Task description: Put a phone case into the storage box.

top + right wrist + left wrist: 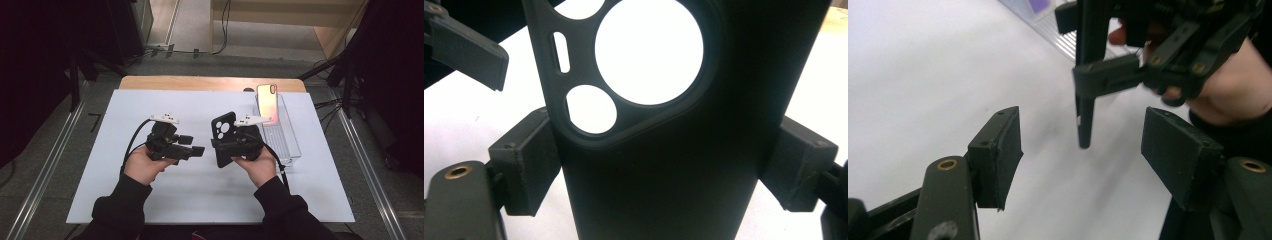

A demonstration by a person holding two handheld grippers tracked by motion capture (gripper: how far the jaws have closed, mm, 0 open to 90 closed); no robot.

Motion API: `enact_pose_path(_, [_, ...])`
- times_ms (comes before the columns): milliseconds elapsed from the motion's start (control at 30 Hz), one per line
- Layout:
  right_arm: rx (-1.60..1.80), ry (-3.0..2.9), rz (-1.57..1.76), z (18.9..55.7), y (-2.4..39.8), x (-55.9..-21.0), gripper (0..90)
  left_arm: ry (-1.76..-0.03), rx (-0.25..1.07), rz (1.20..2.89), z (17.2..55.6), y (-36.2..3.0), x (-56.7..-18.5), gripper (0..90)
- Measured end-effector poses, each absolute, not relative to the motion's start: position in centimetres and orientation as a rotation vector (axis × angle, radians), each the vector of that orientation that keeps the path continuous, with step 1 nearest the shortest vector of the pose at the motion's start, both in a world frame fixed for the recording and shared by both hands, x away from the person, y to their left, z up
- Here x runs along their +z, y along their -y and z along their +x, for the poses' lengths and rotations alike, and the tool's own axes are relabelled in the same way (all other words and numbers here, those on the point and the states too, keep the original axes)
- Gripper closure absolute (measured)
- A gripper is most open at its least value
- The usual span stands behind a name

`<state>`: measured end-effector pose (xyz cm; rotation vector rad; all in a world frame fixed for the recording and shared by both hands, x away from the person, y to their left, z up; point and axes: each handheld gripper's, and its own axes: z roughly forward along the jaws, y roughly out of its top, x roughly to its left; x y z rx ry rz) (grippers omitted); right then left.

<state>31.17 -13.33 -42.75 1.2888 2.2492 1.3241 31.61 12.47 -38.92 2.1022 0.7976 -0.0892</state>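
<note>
My right gripper [226,146] is shut on a black phone case [223,134] and holds it upright above the white mat [200,200]. In the right gripper view the case [704,165] stands between both pads, its camera cutouts at the top. My left gripper [198,150] is open, just left of the case and pointing at it. In the left gripper view the case [1085,100] hangs edge-on a little beyond the spread jaws of the left gripper [1083,155], with nothing between them. One left fingertip [471,50] shows in the right gripper view at upper left.
A clear plastic tray [291,145] lies at the mat's right side. A phone [267,102] with a pink-orange back leans at its far end. The wooden table edge [200,82] runs behind the mat. Metal rails and cables lie on the floor around.
</note>
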Motion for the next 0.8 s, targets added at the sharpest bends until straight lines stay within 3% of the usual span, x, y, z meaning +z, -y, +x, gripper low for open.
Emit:
enact_pose_path(133, [1.335,-2.278,1.264,31.3,13.7,-42.4,12.4,-0.775,-0.038,2.126,31.2,-12.9,-39.9,32.5])
enact_pose_path(800, [1.387,-2.378,1.199,31.6,15.3,-40.1,12.4,-0.802,-0.047,2.096,29.6,-16.3,-42.7,28.7])
